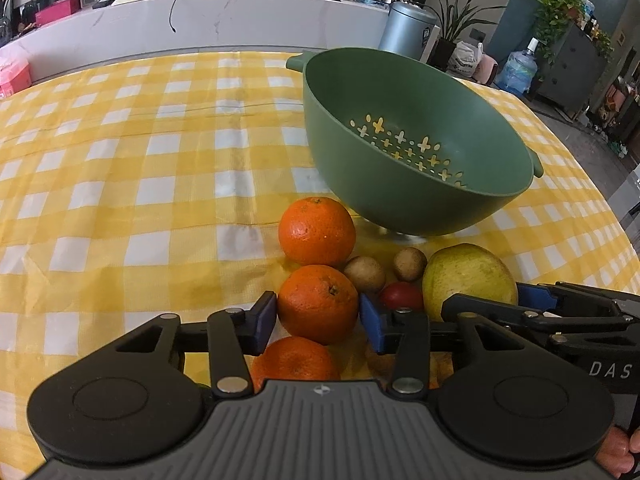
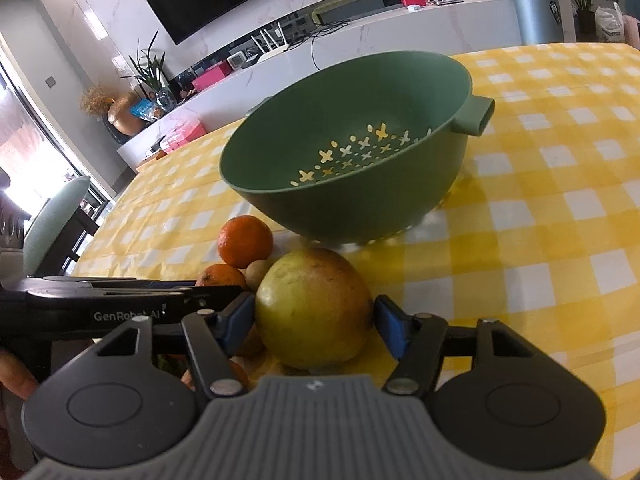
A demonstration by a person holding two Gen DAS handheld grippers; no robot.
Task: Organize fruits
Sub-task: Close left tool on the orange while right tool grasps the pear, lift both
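From the left wrist we look down on a table under a yellow-and-white checked cloth; a green colander sits tipped toward us at the far right, nothing inside it; just before it the fruit lies in a cluster. The left gripper straddles the middle orange; its blue pads stand on either side of that fruit, and we cannot tell for sure whether they press it or stand a hair off. A second orange sits just beyond, nearest the colander; a third orange lies under the gripper's frame, partly hidden. To the right we see two small brown fruits, a small red fruit, and a large yellow-green fruit; the right gripper reaches in around that one from the right edge. A fingertip shows at the lower right corner.

From the right wrist the large yellow-green fruit fills the middle, resting on the cloth between the blue pads of the right gripper; both pads sit against its sides, so we read it as gripped. The colander stands just behind; two oranges and the left gripper lie to the left.
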